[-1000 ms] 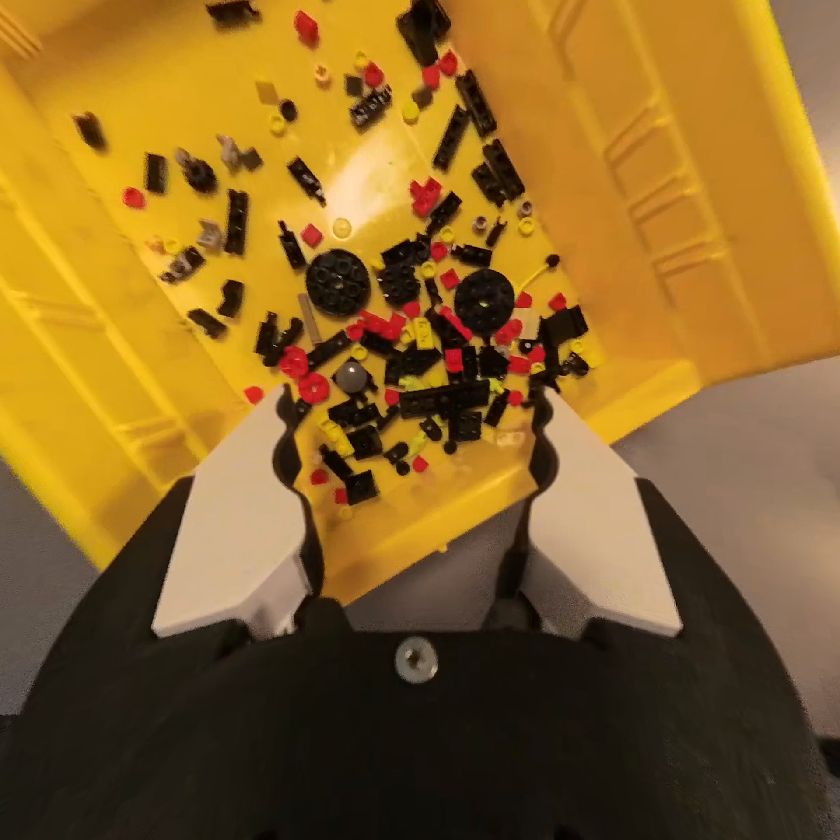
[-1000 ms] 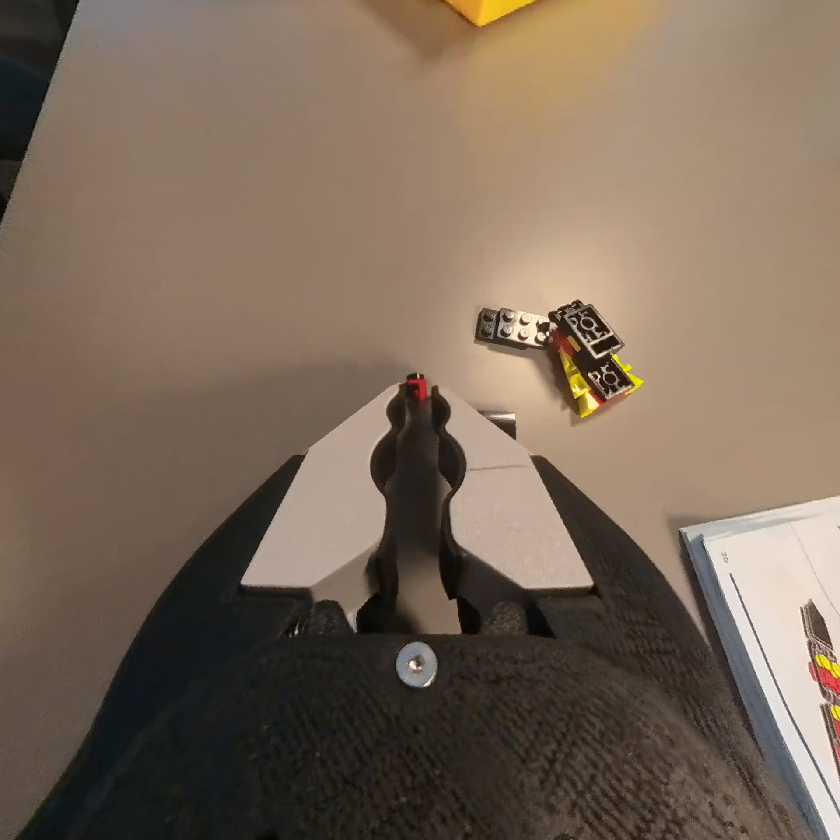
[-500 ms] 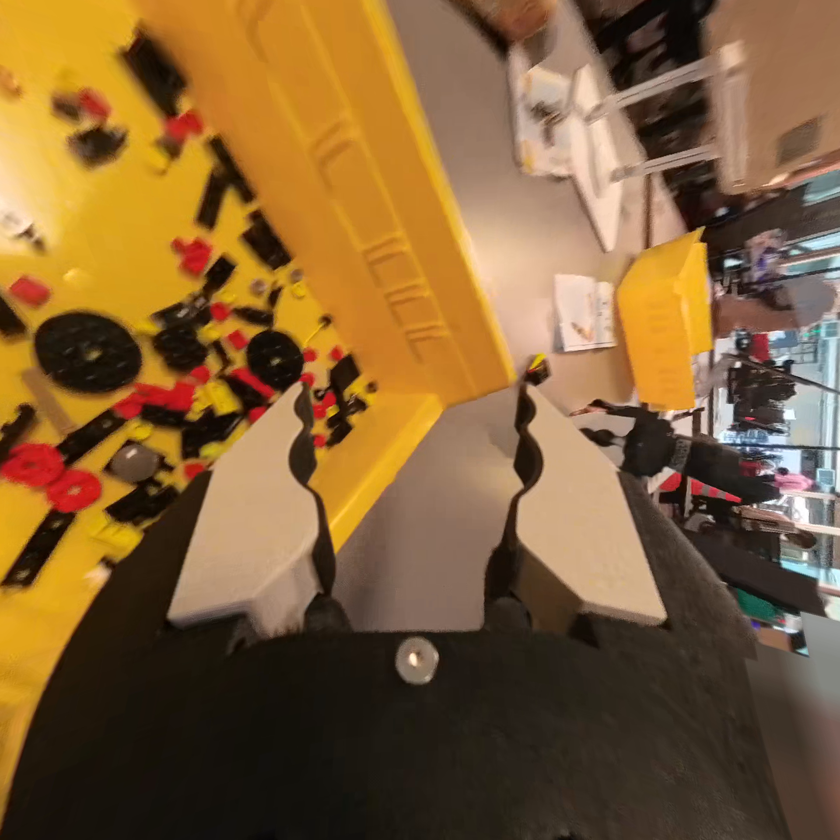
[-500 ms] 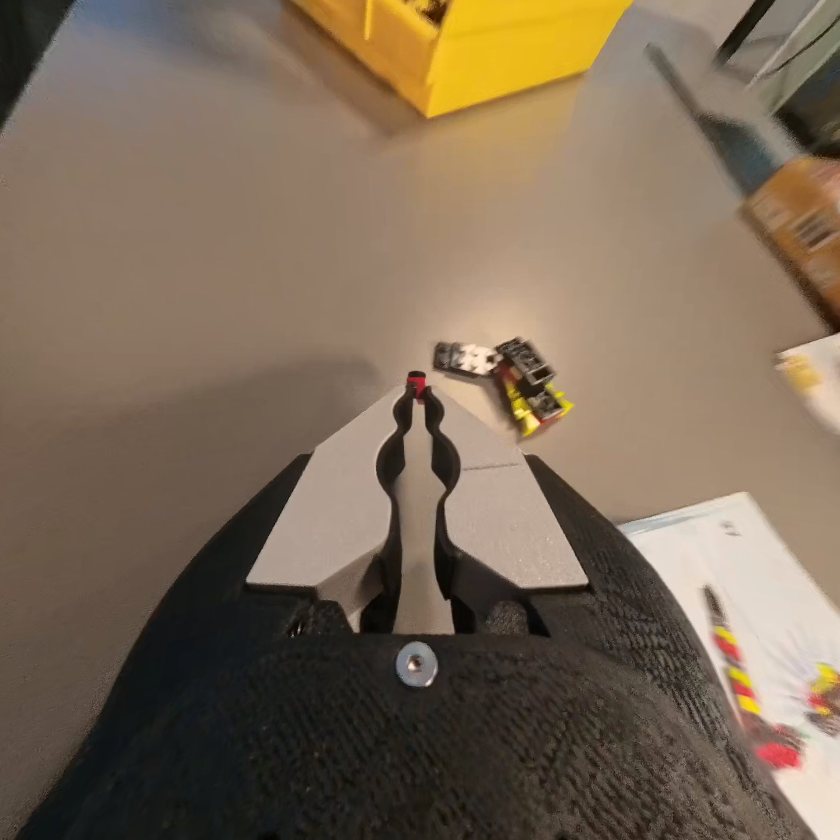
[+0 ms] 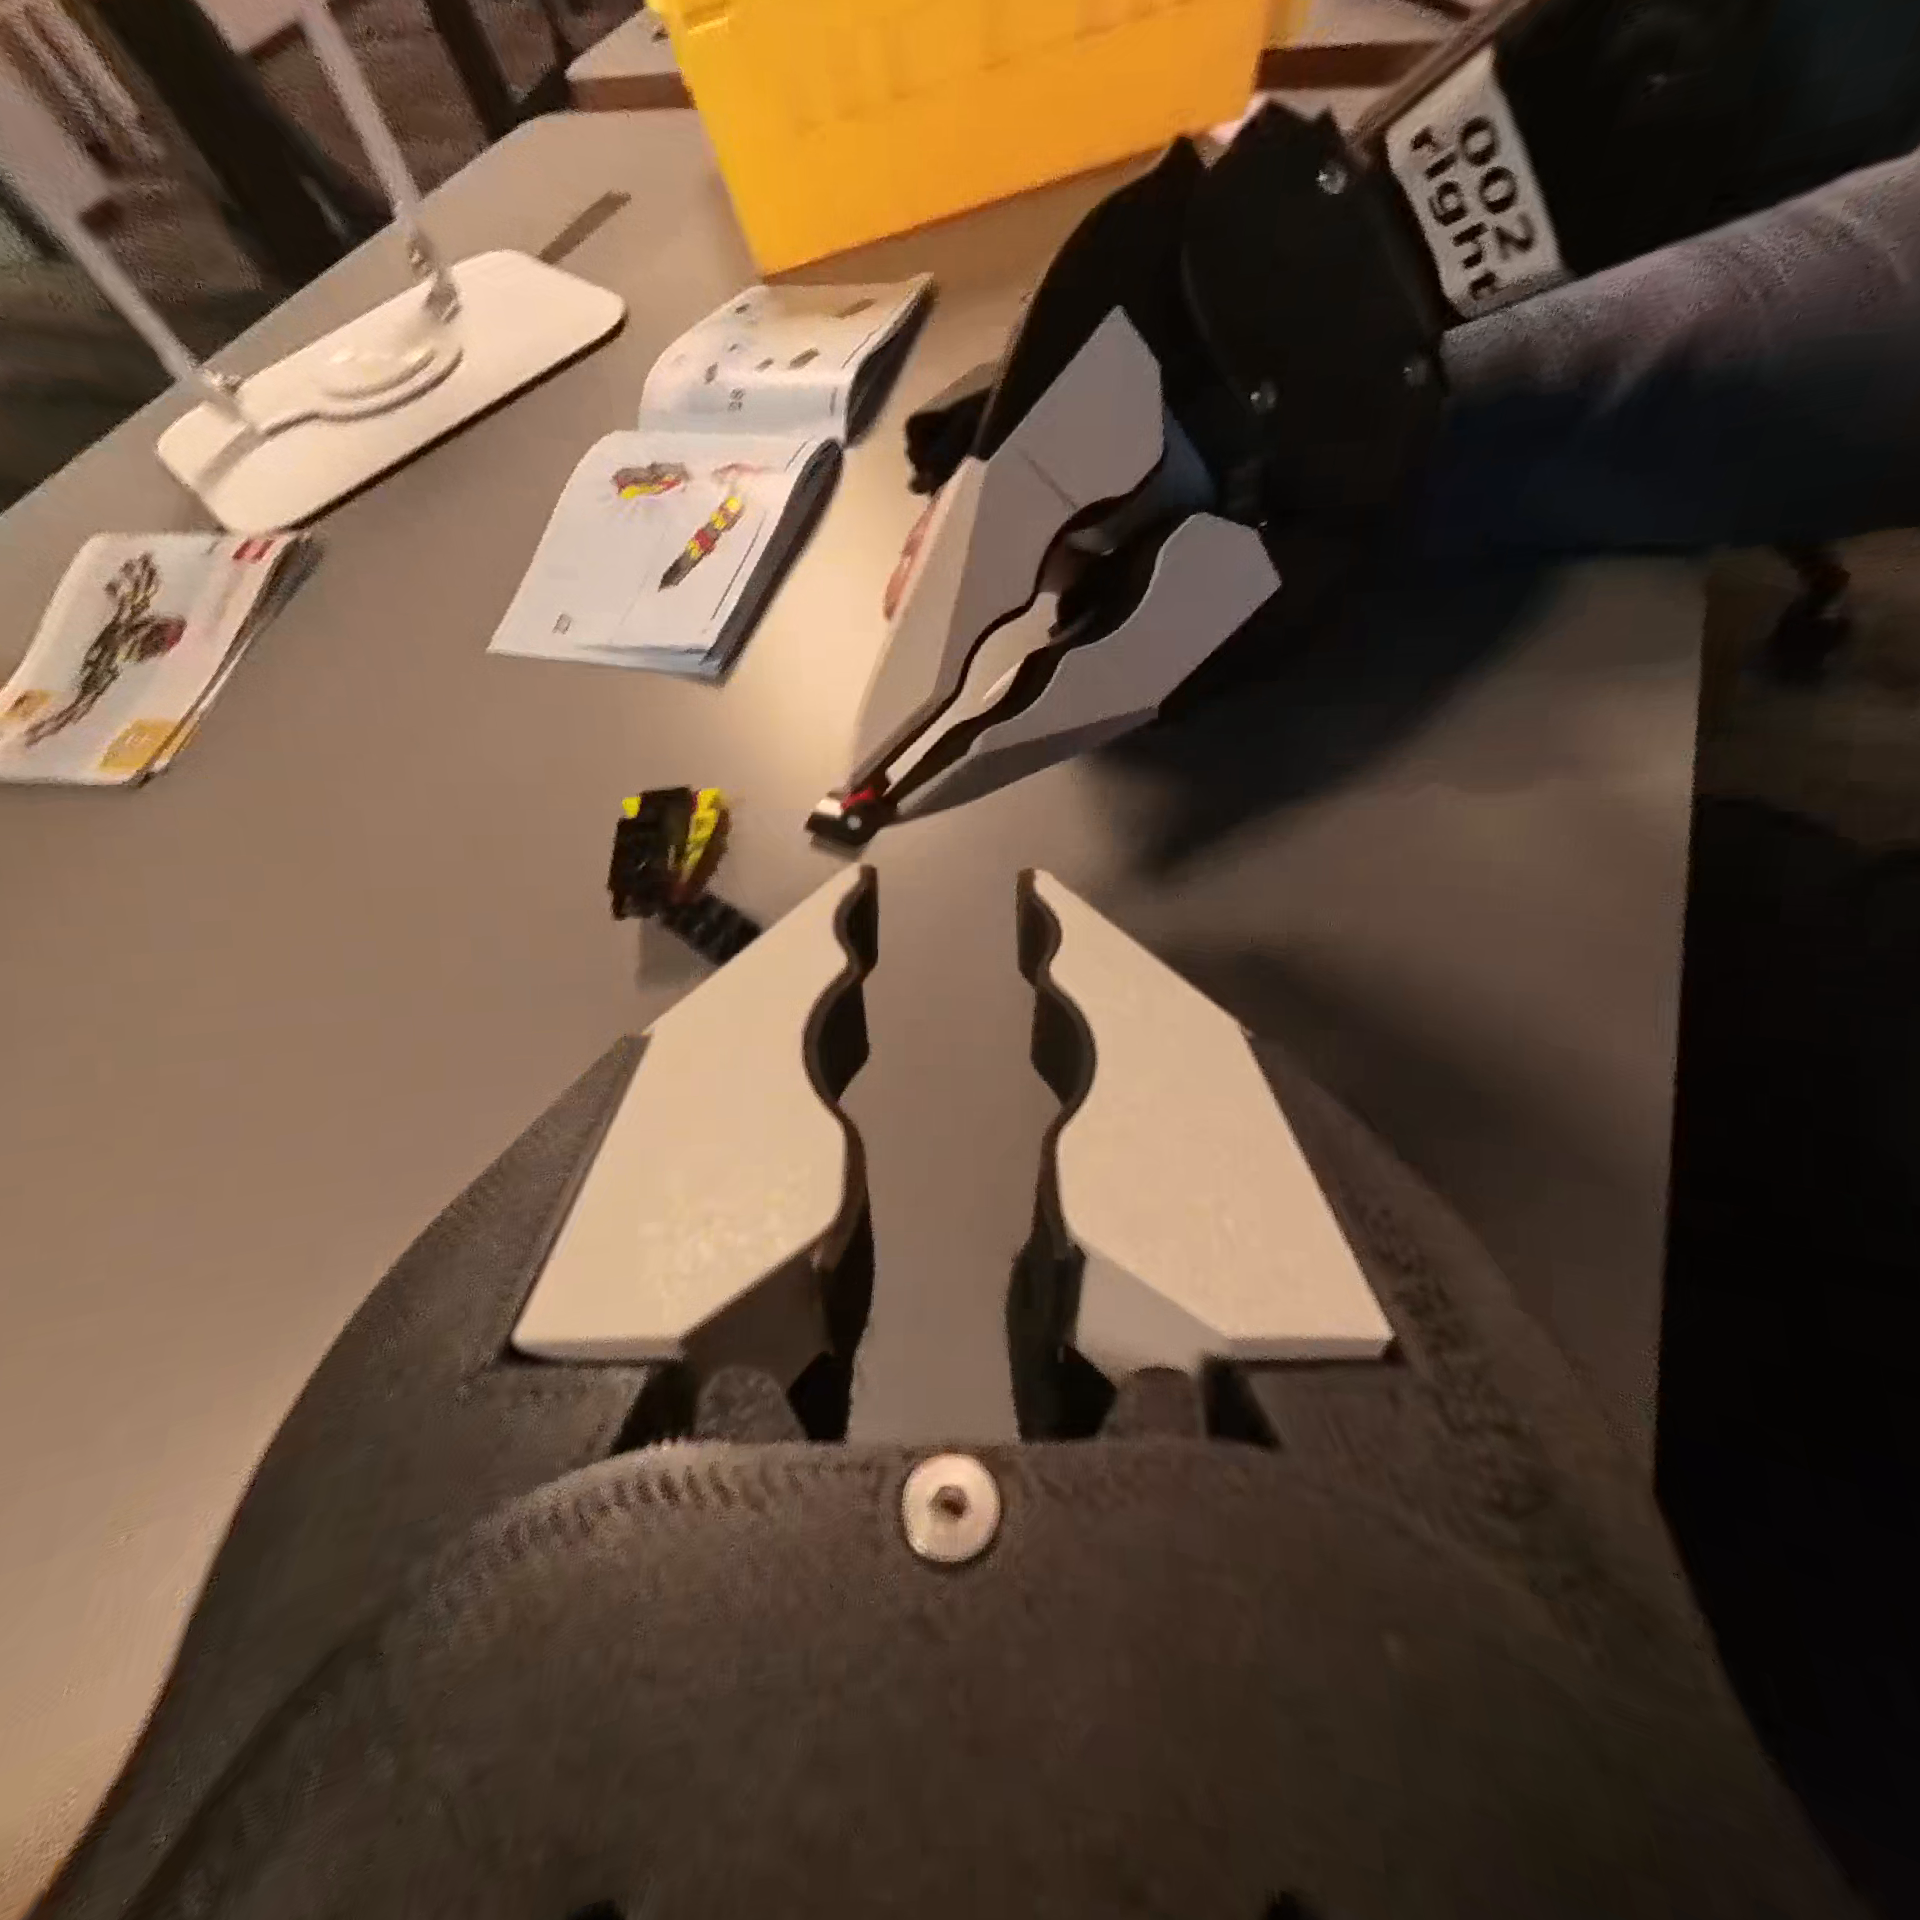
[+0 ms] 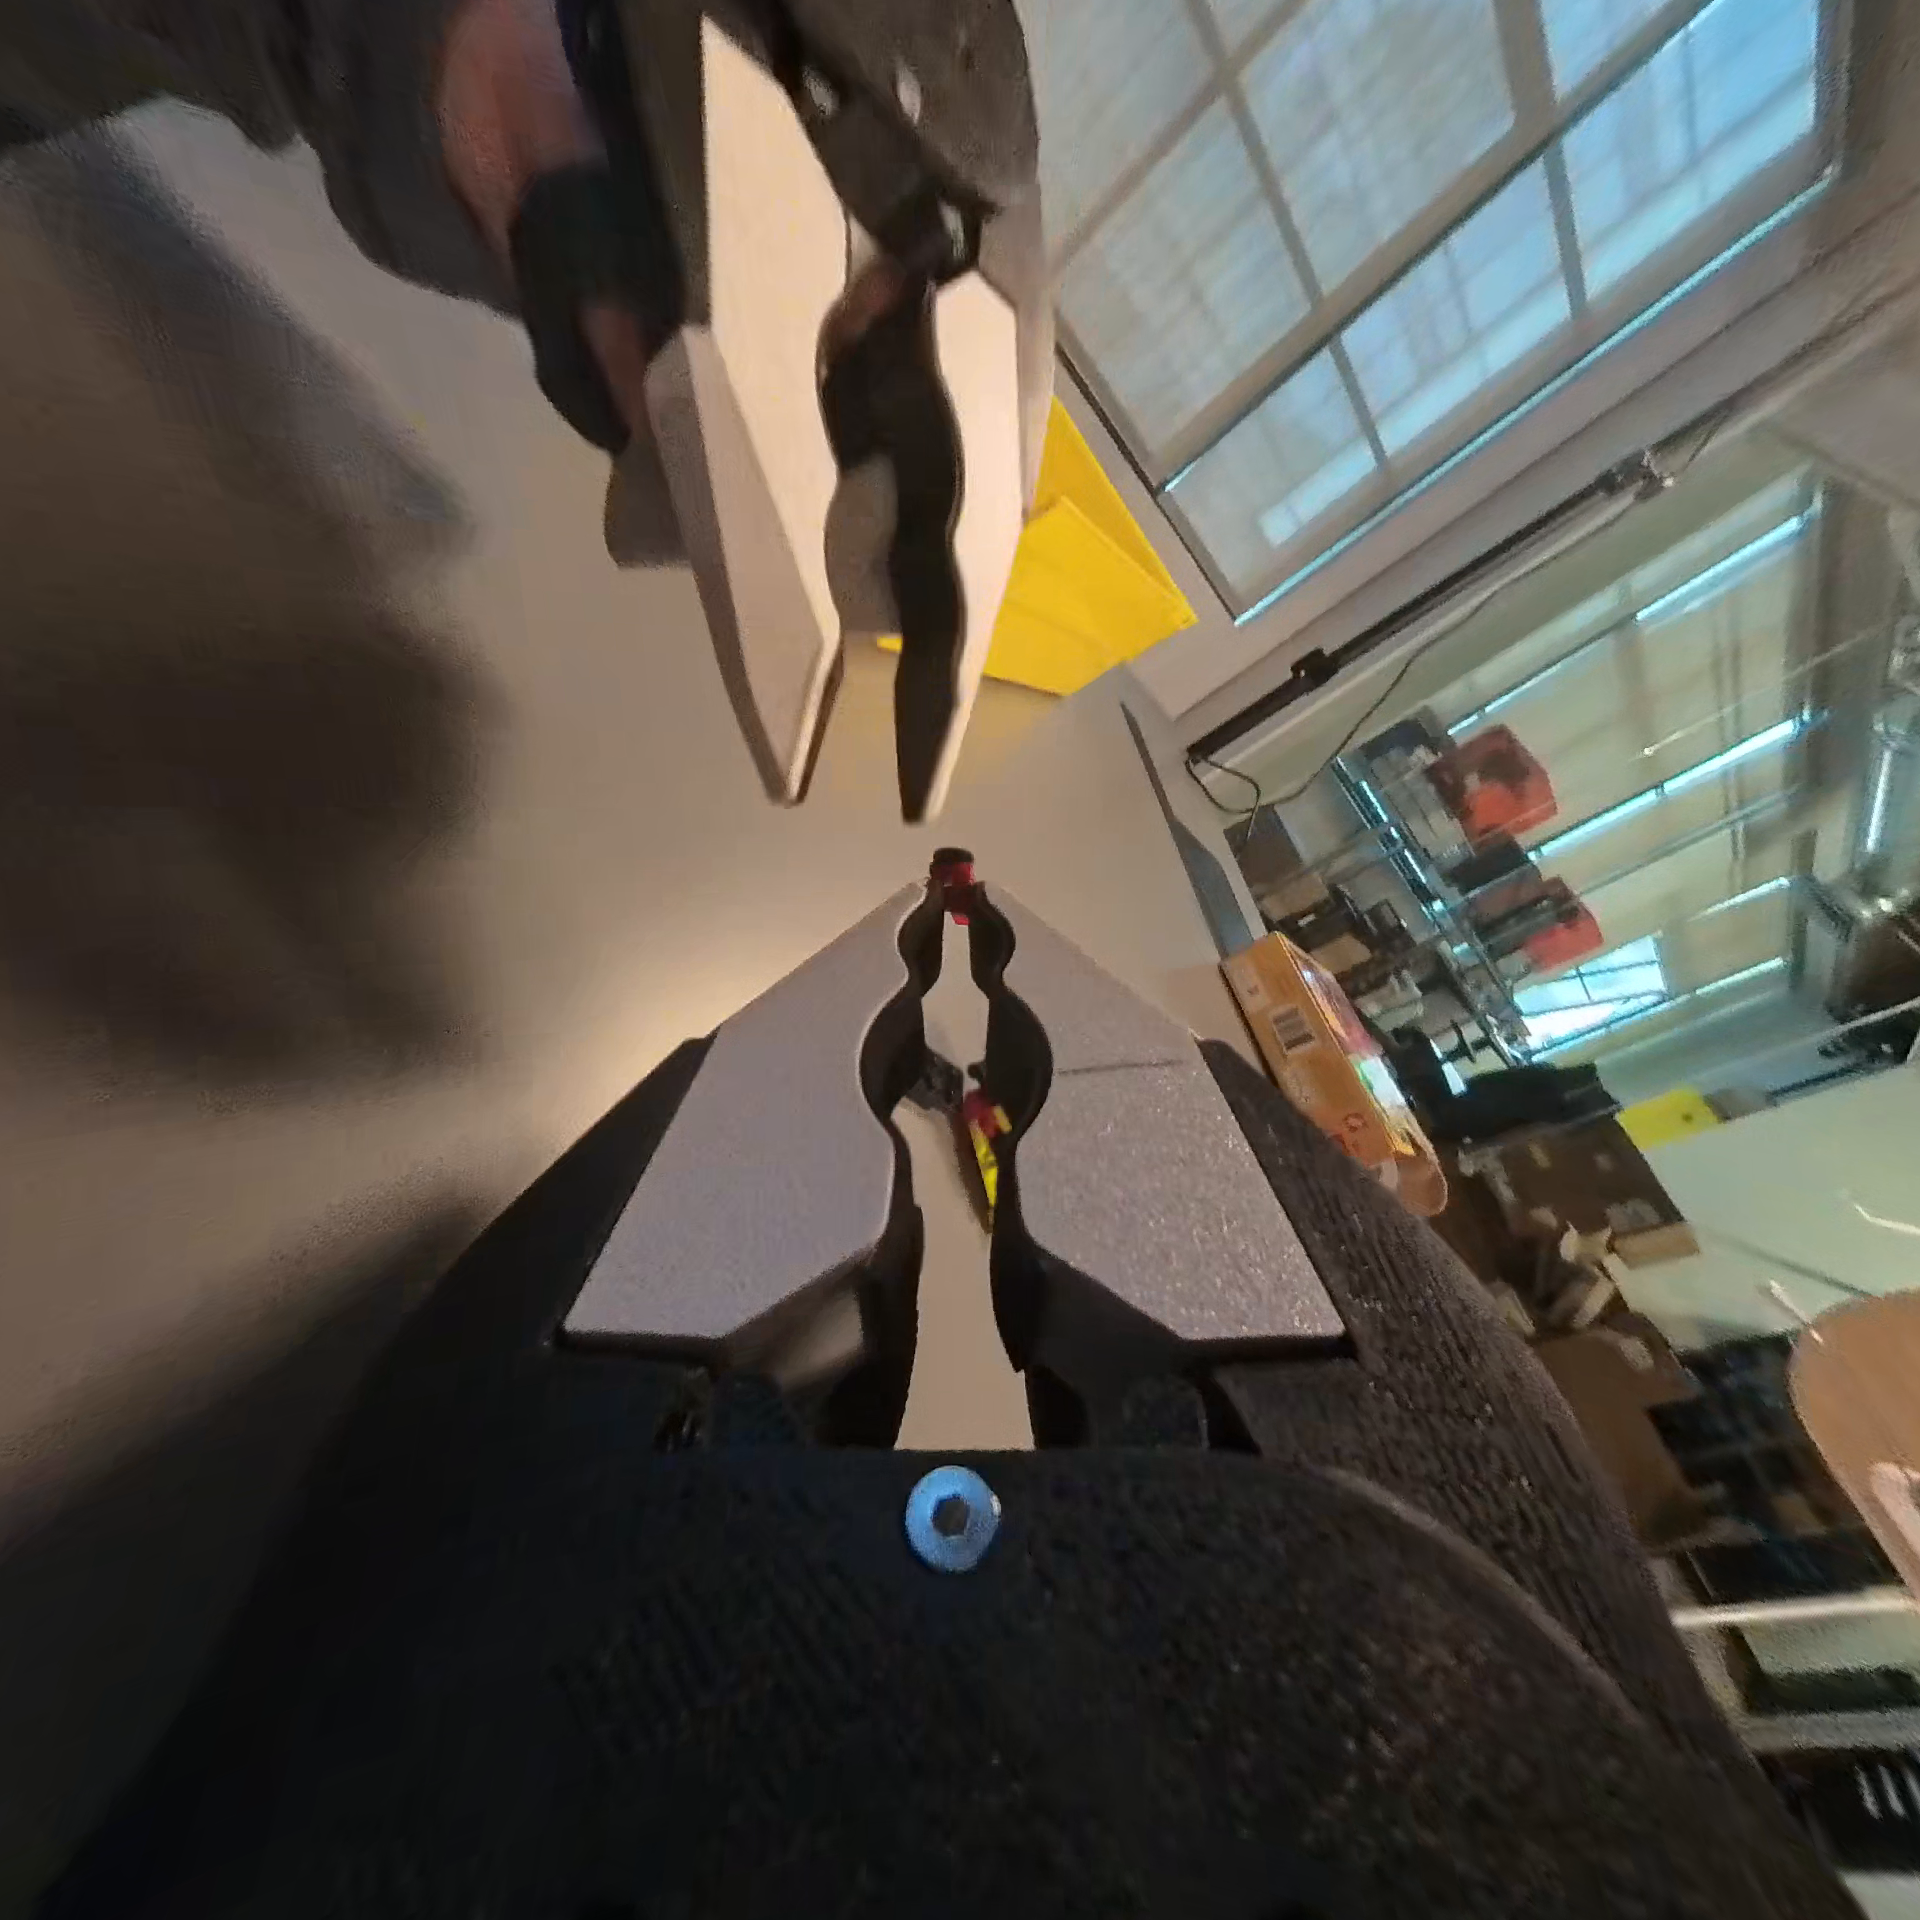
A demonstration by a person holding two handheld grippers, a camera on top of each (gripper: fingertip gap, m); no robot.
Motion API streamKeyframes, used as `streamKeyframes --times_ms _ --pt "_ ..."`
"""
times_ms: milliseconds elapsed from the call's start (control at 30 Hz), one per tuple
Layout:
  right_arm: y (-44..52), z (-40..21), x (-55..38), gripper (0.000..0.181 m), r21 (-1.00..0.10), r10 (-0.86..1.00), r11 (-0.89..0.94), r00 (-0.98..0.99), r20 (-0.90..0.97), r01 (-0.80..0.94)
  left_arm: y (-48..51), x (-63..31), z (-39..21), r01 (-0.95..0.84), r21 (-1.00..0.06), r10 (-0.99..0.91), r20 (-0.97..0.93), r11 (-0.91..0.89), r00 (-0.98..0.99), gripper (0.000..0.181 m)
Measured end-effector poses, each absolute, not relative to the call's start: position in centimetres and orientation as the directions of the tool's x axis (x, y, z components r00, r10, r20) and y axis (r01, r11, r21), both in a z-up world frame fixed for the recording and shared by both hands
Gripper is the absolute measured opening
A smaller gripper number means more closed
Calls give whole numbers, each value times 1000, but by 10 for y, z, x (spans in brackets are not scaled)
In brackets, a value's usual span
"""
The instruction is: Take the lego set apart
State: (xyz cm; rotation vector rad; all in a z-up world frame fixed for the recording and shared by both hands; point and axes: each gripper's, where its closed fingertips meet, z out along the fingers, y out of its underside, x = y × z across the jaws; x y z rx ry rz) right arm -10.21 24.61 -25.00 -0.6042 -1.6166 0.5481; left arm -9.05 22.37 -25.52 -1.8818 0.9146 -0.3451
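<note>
At frame centre, a red piece (image 6: 954, 883) is pinched by the right gripper (image 6: 954, 896), presented to the spread left gripper (image 5: 943, 891) (likely for pulling apart).

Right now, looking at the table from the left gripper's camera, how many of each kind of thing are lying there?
Open instruction booklets: 2
Closed booklet: 1
Yellow bin: 1
White stand base: 1
Black-and-yellow lego clump: 1
Total: 6

Grey table (image 5: 312, 987), gridded windows (image 6: 1455, 260), cluttered shelving (image 6: 1455, 883) behind.
</note>
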Motion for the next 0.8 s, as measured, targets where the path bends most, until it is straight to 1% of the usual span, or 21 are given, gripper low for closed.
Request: streamKeyframes --times_ms 100,200,267,367,467,600,667,800 --pt "244 -248 -100 2 -603 607 795 -90 790 66 230 -87 -258 -394 -877 -735 -74 -274 674 21" --pt "244 -245 -100 2 -521 526 850 -62 848 76 236 -87 -250 -254 -901 -726 91 -352 681 16" --pt "242 -244 -100 2 -495 499 866 -58 864 72 238 -89 -248 -195 -904 -720 156 -379 676 10" --pt "239 -245 -100 2 -460 465 885 -61 883 72 237 -86 -243 -124 -902 -724 244 -414 645 11" --pt "238 -246 -101 2 -449 454 890 -67 889 74 238 -87 -245 -90 -886 -716 304 -455 629 6" --pt "237 -250 -101 2 -433 439 897 -79 895 88 237 -87 -249 -110 -869 -709 313 -483 632 6" --pt "237 -250 -103 2 -447 455 889 -72 888 102 236 -89 -248 -112 -862 -699 317 -494 641 6" --pt "240 -247 -105 2 -445 453 885 -42 890 135 234 -94 -245 -63 -849 -668 364 -525 649 6"
